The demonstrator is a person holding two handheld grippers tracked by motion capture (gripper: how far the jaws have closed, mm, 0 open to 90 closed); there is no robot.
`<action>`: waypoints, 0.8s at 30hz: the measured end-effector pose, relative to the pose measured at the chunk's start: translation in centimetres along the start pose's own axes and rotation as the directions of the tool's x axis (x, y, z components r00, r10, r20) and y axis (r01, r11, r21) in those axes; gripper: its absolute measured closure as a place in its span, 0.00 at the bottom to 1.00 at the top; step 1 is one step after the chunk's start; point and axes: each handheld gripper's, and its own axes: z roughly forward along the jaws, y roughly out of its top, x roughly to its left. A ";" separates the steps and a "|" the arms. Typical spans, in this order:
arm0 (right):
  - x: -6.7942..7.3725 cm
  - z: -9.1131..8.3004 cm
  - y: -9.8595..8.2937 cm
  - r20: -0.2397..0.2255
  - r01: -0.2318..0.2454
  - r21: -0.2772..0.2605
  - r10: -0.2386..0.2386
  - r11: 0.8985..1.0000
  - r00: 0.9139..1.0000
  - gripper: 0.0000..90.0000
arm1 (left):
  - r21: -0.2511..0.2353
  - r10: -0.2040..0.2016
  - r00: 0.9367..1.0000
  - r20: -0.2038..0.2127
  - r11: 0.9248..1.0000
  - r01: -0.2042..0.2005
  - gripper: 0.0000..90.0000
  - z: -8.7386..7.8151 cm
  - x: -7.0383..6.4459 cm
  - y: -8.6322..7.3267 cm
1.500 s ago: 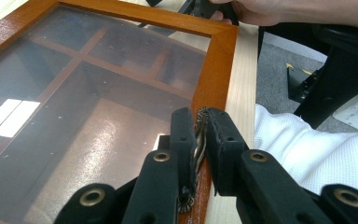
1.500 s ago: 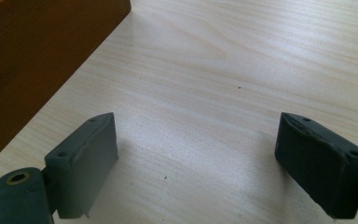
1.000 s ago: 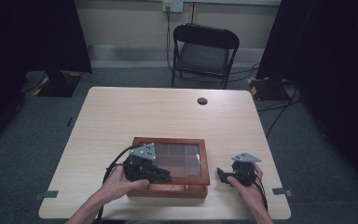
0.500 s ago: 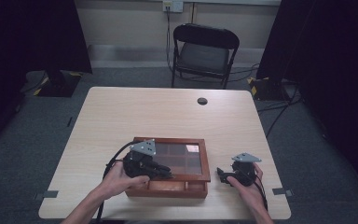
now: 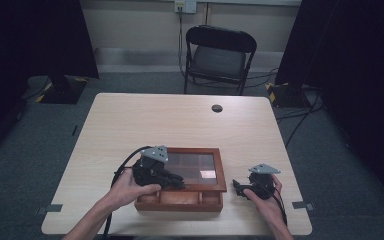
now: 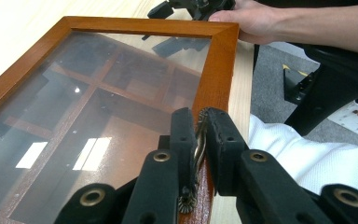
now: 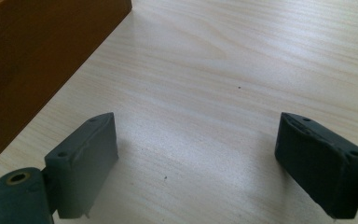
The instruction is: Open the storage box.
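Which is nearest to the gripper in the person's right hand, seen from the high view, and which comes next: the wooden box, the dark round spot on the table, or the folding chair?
From the right gripper, at the table's near right:
1. The wooden box, just to its left on the near edge.
2. The dark round spot, near the table's far edge.
3. The folding chair, on the floor beyond the table.

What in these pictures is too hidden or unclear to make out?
- Wooden box with glass lid: compartment contents unreadable in the left gripper view, under glare on the glass.
- Small brass latch: mostly covered by the left gripper.
- Small dark round thing on the table: too small in the high view.
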 end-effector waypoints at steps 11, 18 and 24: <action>0.0 0.0 0.0 0.000 0.000 0.000 0.000 1.000 1.000 0.13 | -0.008 -0.006 1.000 0.004 1.000 0.006 0.90 -0.2 0.1 0.3; 0.0 0.0 0.0 0.000 0.000 0.000 0.000 1.000 1.000 0.13 | 0.000 -0.001 1.000 -0.008 1.000 0.001 0.90 -0.6 0.2 1.0; 0.0 0.0 0.0 0.001 0.001 0.000 -0.001 1.000 1.000 0.13 | -0.004 0.001 1.000 -0.005 1.000 -0.001 0.90 -0.7 0.2 1.2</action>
